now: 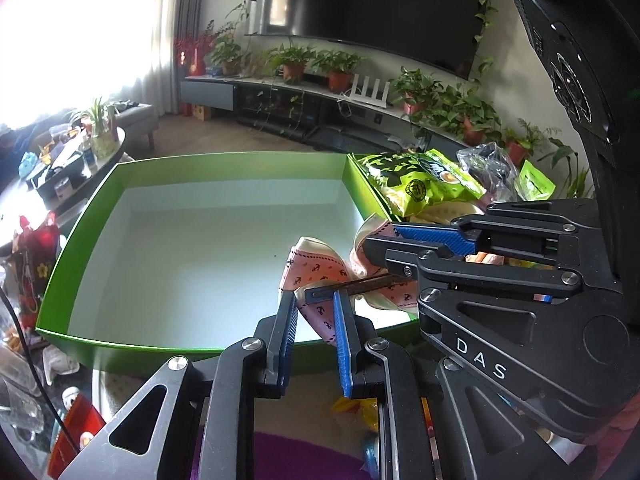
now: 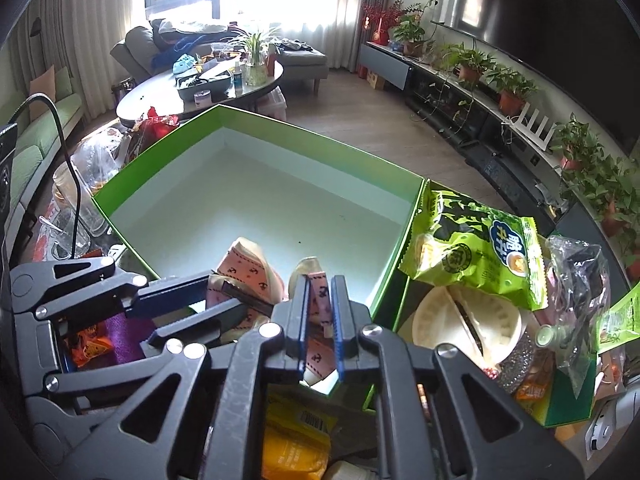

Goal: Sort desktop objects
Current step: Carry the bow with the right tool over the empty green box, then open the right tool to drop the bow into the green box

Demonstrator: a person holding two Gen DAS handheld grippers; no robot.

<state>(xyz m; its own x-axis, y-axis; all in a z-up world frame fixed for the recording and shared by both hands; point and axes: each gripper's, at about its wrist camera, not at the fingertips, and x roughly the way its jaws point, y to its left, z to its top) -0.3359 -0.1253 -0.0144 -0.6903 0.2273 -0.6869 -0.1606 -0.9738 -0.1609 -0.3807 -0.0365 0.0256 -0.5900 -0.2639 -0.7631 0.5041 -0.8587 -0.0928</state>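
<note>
Lower centre of both frames: pink anchor-print cloth (image 1: 316, 276) over green box (image 1: 80, 216) near edge, clamped by left gripper (image 1: 316, 308) and right gripper (image 2: 320, 304); snack bag (image 2: 476, 244) at right.

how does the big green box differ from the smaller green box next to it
The big green cardboard box shows a nearly bare white floor, with only the pink anchor-print fabric over its near edge; the smaller green box is heaped with things, including a green snack bag. The big one is far wider. Both are open-topped, green outside, and stand side by side.
</note>
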